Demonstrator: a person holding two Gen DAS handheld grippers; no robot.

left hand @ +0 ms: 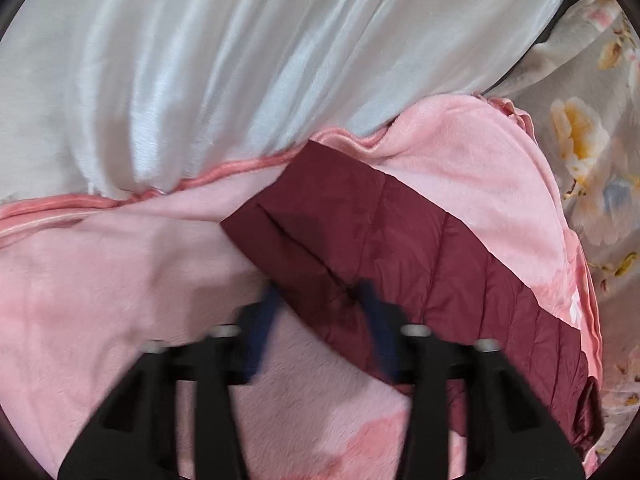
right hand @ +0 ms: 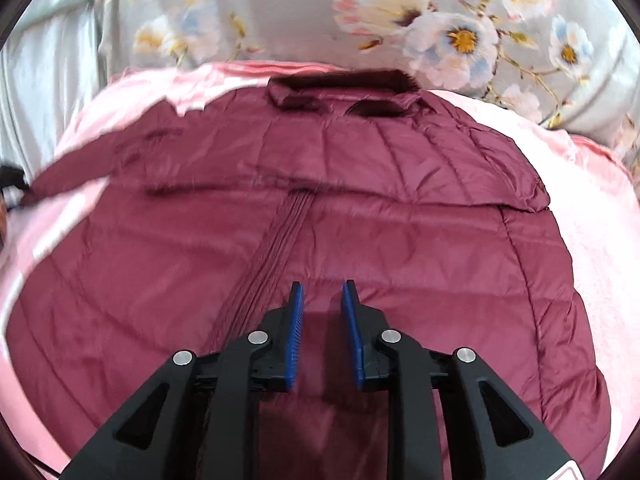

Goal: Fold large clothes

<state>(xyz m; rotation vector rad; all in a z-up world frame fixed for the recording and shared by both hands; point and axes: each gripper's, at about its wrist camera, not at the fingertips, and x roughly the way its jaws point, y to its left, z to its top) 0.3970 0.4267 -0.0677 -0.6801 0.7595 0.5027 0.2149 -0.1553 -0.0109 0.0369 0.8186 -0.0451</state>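
A maroon quilted jacket (right hand: pixel 320 208) lies spread on a pink fleece blanket (right hand: pixel 592 240), collar (right hand: pixel 344 88) at the far side. One sleeve (right hand: pixel 80 172) stretches to the left; in the left wrist view it (left hand: pixel 400 248) runs diagonally across the blanket (left hand: pixel 120 272). My left gripper (left hand: pixel 320 292) is open, blurred by motion, with its fingertips over the sleeve's near edge. My right gripper (right hand: pixel 322 286) is open and empty, hovering above the jacket's body beside a stitched seam (right hand: pixel 276 248).
A white satin sheet (left hand: pixel 200 60) lies beyond the blanket's pink hem. A grey floral bedcover (right hand: pixel 440 20) lies past the collar and shows at the right in the left wrist view (left hand: pixel 592 160). A dark frame bar (left hand: pixel 560 16) crosses the upper right.
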